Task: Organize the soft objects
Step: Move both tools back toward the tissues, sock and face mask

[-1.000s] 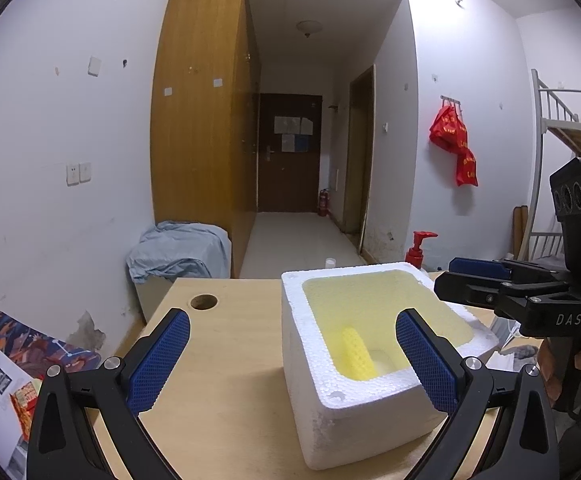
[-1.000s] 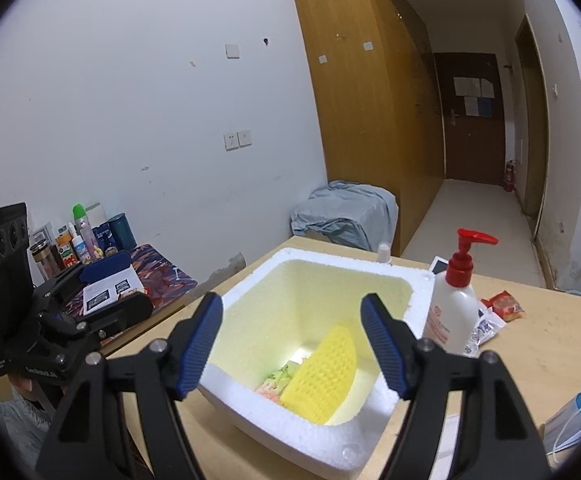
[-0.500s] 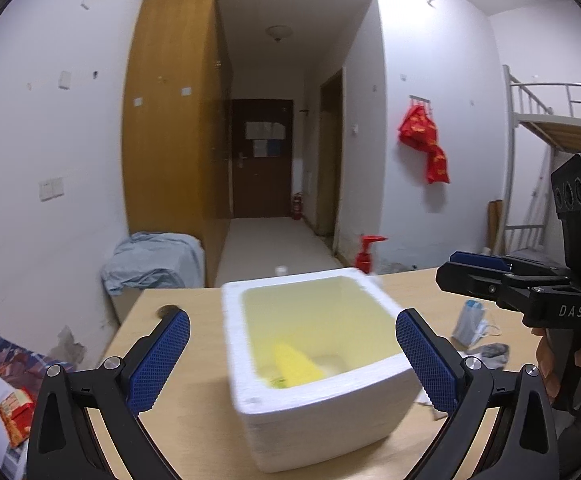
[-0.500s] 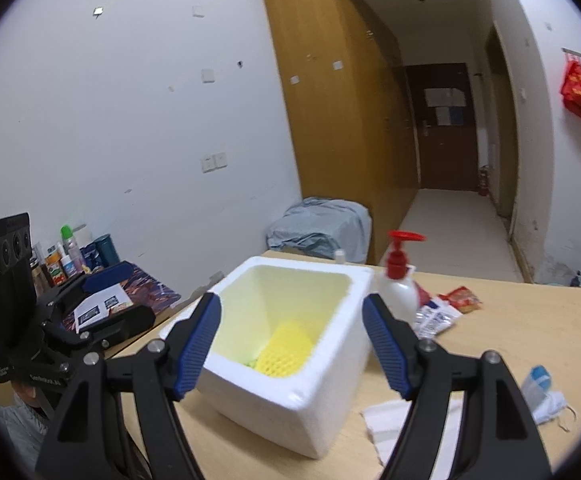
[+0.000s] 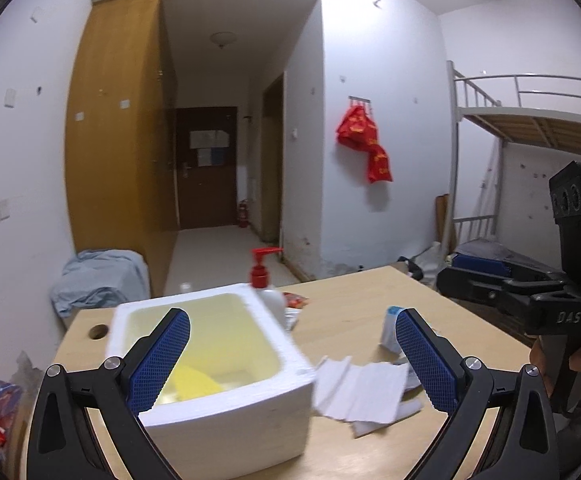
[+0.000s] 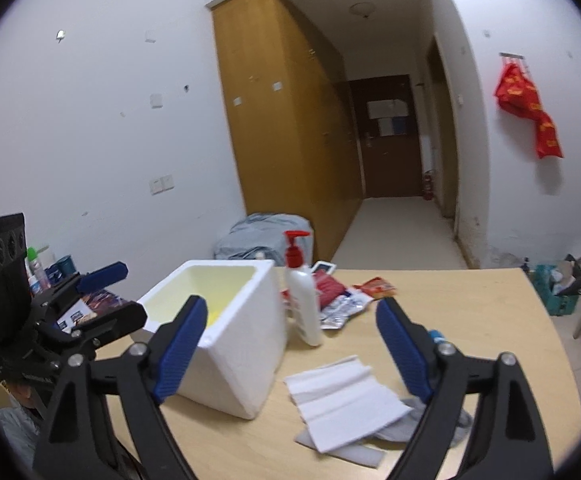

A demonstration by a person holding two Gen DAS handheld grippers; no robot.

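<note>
A white foam box (image 5: 226, 408) stands on the wooden table (image 5: 354, 292); a yellow sponge (image 5: 194, 380) lies inside it. The box also shows in the right wrist view (image 6: 230, 344). White folded tissue paper (image 5: 358, 384) lies right of the box, and shows in the right wrist view (image 6: 342, 400) with a grey cloth (image 6: 402, 432) under it. My left gripper (image 5: 290, 356) is open and empty, above the box's right edge. My right gripper (image 6: 286, 344) is open and empty, above the table between box and tissue. Each gripper shows in the other's view, the right one (image 5: 502, 288) and the left one (image 6: 78, 300).
A red-pump lotion bottle (image 6: 302, 292) stands behind the box, with red and silver snack packets (image 6: 346, 300) beside it. A small blue-and-white packet (image 5: 390, 324) lies at the right. A side desk with bottles (image 6: 42, 268) is at the left.
Both grippers have pulled back from the box and swung right, so the box sits further left and the tissue paper has come into view. Both stay open.
</note>
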